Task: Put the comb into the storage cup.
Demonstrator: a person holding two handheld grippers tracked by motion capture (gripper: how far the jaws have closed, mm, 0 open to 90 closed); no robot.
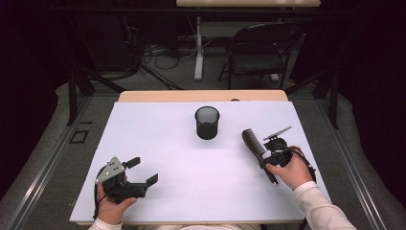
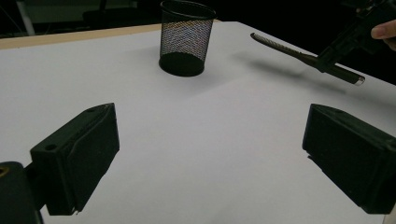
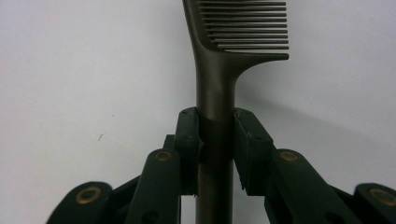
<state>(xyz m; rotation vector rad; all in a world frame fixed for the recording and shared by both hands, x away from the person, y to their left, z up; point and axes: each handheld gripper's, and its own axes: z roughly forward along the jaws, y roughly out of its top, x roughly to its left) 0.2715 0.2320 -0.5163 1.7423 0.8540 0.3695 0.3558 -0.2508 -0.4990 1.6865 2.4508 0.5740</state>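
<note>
From above, the right tongs (image 1: 266, 155) hold a comb (image 1: 257, 152) off the white worktop (image 1: 167, 143), short of the mesh cup (image 1: 207, 122). Left tongs (image 2: 210, 158) gape idle. Close up, the right tongs clamp the comb's handle: picked up, likely not yet dropped in.

No readable text, label, brand, number or sign on anything

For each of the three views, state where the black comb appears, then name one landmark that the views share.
High view: comb right of centre, clamped in the right gripper.
Left gripper view: comb upper right, raised above the table.
Right gripper view: comb centre, handle between the fingers.
Shared landmark: mesh cup, high and left gripper views.
</note>
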